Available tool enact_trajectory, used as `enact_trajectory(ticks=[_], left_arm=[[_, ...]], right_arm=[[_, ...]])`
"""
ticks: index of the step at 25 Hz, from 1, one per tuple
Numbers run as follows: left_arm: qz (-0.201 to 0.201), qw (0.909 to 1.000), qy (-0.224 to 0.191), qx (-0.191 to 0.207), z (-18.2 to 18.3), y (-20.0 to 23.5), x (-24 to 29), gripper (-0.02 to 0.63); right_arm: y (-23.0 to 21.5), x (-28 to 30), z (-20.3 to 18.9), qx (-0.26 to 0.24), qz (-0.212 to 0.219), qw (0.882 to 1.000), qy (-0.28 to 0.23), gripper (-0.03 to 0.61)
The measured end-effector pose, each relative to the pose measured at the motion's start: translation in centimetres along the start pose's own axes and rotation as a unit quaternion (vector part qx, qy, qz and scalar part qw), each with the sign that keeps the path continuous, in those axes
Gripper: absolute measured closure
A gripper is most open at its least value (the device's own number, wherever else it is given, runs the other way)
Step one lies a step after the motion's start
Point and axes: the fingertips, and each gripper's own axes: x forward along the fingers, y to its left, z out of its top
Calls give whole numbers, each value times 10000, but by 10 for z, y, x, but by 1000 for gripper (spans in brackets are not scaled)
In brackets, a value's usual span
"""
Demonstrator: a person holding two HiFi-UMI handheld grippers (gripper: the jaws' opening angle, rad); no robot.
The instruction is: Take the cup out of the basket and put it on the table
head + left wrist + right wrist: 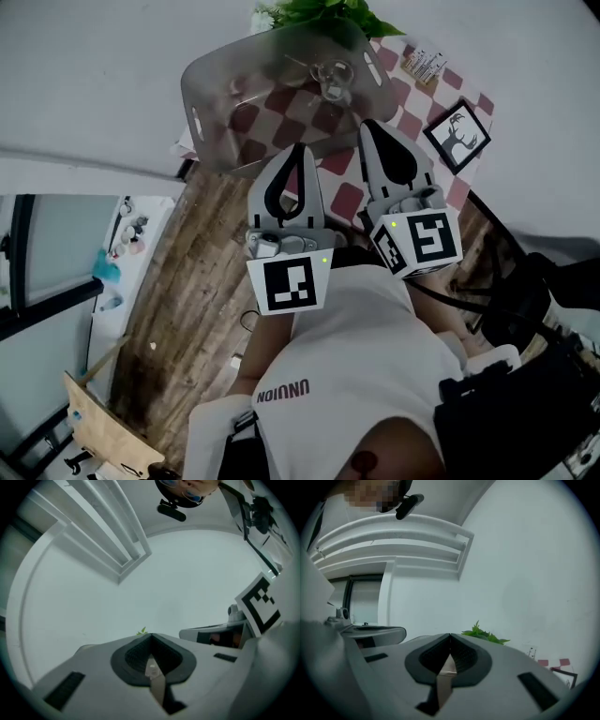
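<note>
Cup (333, 80) in basket (214, 89) right end, left gripper (299, 148) and right gripper (367, 125) closed, empty, beside near rim

The only readable text is a short row of red block letters (282, 392) on the person's white shirt (375, 347), seen upside down in the head view and seeming to spell "UNUION". The white cube (291, 284) on the left gripper (300, 147) and the white cube (419, 239) on the right gripper (368, 125) each bear a black square coded marker, with no letters or numbers. The small printed packet (425, 66) on the red-and-white chequered cloth (347, 197) carries print too small to read.
</note>
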Motion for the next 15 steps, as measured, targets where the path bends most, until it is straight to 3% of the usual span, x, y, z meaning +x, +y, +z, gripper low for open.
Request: enact_trajectory(ticks=[9, 15], left_arm=[[-869, 9961, 30, 120, 20, 28, 70, 601], [-1514, 9881, 270, 63, 28, 30, 99, 601]], right_arm=[[-21, 46, 25, 74, -942, 9953, -206, 560], [-34, 49, 33, 63, -1449, 9890, -277, 560]])
